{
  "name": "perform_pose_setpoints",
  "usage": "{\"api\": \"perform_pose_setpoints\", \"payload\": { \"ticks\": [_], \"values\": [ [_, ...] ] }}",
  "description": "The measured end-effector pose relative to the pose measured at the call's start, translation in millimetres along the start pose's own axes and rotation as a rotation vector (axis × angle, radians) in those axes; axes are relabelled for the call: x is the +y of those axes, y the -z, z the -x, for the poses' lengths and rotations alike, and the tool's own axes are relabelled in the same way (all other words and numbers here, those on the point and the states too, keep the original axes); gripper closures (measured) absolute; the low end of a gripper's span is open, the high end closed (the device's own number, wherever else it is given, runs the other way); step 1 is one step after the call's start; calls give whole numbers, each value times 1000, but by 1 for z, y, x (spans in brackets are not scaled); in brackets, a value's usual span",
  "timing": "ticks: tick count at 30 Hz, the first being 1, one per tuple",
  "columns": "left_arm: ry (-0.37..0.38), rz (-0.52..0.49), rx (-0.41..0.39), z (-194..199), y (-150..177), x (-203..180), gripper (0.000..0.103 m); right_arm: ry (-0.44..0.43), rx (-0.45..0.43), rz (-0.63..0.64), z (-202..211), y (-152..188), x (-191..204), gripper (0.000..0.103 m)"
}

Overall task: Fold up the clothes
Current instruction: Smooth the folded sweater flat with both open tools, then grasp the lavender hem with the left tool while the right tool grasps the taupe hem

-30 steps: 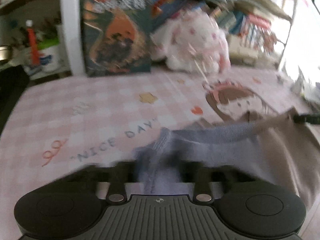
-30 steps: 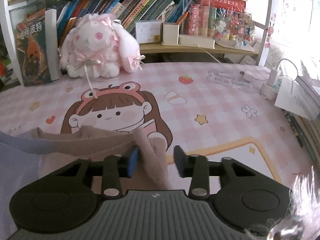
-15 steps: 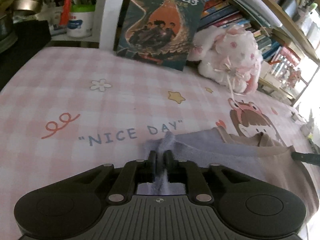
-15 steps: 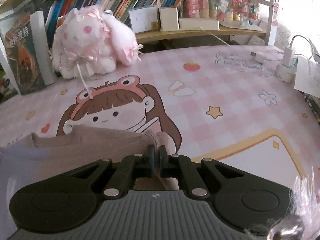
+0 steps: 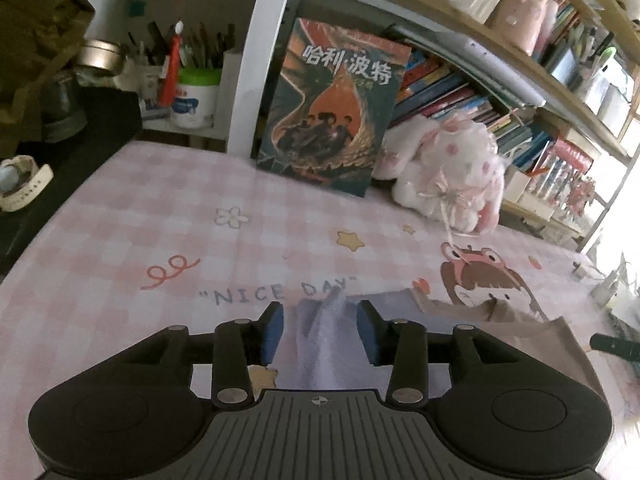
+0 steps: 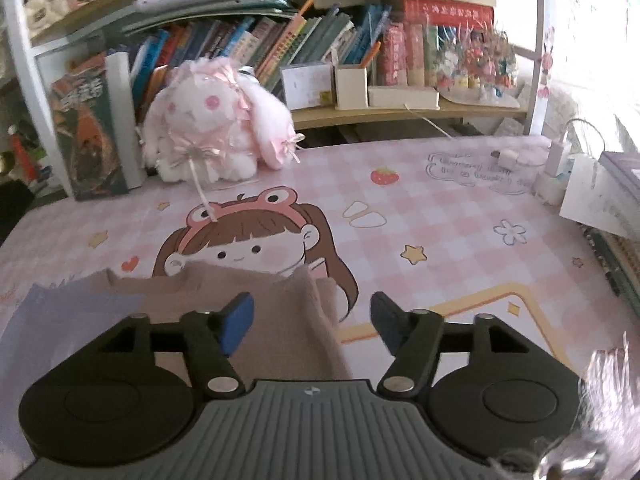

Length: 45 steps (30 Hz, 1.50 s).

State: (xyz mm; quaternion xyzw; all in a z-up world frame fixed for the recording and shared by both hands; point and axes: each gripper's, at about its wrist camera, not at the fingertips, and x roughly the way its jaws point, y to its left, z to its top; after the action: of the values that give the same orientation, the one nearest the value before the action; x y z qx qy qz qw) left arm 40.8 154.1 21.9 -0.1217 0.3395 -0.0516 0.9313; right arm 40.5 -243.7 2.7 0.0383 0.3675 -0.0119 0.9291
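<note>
A garment with a lavender part and a beige part lies on the pink checked desk mat. My left gripper is open, its blue pads either side of a raised lavender corner. In the right wrist view the beige cloth and lavender cloth lie flat. My right gripper stands open over a raised beige fold, touching nothing that I can see.
A standing book and a pink plush rabbit stand at the mat's back edge, under bookshelves. Chargers and cables and a stack of papers lie at the right. A dark surface borders the left.
Both grippers were shut on the cloth corners half a second ago and have now opened, letting the garment go; it rests on the mat.
</note>
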Motion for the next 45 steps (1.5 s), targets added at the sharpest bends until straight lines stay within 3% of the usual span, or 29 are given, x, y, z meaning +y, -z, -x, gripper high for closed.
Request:
{"api": "perform_pose_setpoints", "payload": {
  "ticks": [2,4,7,15,22,32,45],
  "values": [
    [-11,-8,-5,9,7,-9,57,-1,-2,25,9,7,1,30],
    [-21,-27,-10,17,17,-20,45,-2,-3,50,17,13,3,26],
    [-39,-64,-19,32,33,-38,39,-7,-2,87,29,24,4,24],
    [-61,-27,41,49,73,-82,38,-83,61,174,45,57,-10,23],
    [-119,-78,71,59,103,-124,32,-164,88,238,55,68,-24,23],
    [-170,-49,116,68,142,-165,27,-244,126,307,71,89,-50,22],
    [-169,-41,177,69,155,-176,26,-259,152,338,80,104,-59,21]
  ]
}}
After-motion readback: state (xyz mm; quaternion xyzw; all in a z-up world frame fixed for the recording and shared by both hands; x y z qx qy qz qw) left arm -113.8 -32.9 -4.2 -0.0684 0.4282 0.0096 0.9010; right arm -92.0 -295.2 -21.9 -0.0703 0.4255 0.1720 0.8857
